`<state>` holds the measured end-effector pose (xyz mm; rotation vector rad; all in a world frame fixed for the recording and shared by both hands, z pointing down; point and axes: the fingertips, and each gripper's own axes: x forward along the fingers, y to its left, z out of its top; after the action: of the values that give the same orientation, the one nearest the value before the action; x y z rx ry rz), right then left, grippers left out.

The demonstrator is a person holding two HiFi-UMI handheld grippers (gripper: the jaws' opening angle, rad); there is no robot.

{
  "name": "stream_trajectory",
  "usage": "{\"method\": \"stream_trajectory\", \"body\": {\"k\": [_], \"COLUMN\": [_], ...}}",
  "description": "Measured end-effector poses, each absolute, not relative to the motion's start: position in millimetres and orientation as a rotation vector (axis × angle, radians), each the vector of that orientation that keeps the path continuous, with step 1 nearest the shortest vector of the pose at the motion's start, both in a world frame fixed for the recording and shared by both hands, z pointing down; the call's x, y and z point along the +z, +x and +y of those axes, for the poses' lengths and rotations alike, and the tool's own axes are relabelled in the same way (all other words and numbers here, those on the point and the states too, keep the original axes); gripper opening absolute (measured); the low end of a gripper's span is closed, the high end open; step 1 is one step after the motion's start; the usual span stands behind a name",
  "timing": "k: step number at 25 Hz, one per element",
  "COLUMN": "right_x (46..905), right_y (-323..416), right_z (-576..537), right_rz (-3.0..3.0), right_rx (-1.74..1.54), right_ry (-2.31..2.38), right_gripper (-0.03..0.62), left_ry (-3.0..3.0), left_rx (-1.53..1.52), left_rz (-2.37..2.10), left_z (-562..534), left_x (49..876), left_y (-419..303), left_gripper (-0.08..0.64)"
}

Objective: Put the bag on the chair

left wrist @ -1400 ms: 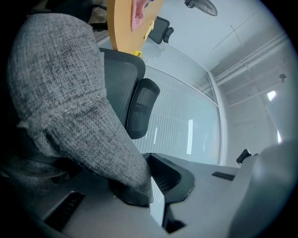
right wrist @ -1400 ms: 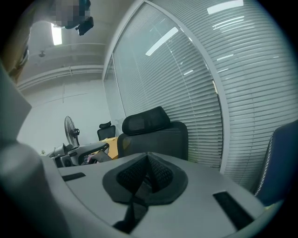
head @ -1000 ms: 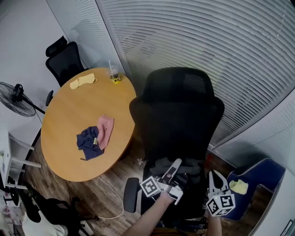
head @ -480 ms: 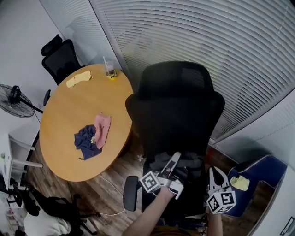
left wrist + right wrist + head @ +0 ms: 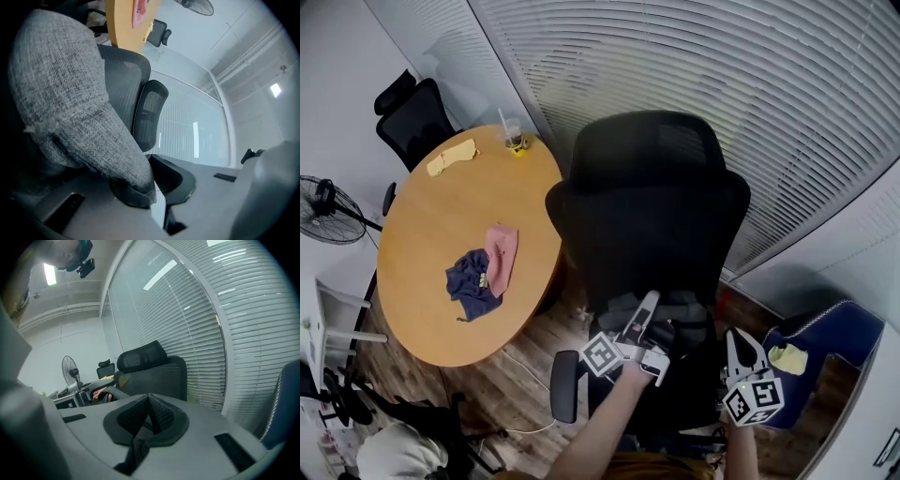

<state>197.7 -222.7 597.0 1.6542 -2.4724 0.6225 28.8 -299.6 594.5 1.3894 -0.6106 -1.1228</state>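
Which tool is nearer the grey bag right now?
Left. The left tool is clamped on the grey bag over the office chair; the right tool is apart, off to the bag's right.

A round wooden table (image 5: 441, 234) is seen at the left, and on it a navy cloth (image 5: 469, 285) is laid touching a pink cloth (image 5: 501, 255). Near the far edge a yellow cloth (image 5: 452, 157) is spread, with a clear cup (image 5: 513, 140) and straw set near it. A standing fan (image 5: 321, 199) is spotted beyond the table's left side. Slatted blinds (image 5: 722, 84) are stretched across the back.
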Motion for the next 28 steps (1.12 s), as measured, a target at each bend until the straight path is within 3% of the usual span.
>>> {"method": "stream_trajectory", "body": {"k": [17,20,28], "right_x": [584,585,580], "right_y": [193,193,195], "right_z": [-217,-214,-213], "right_rz": [-2.514,-2.516,-2.526], "right_rx": [0.617,0.624,0.622], "right_ry": [1.649,1.65,1.638], "right_gripper": [0.012,0.012,0.012], "left_ry": [1.43,1.411,1.387], "left_rx": [-1.056,-1.066,-1.067], "left_rz": [-0.662,-0.665,-0.649], "left_z": [-292,-289,-284], "left_x": [596,602,602], "left_y": [30,28,31], "left_gripper": [0.026,0.066,0.08]}}
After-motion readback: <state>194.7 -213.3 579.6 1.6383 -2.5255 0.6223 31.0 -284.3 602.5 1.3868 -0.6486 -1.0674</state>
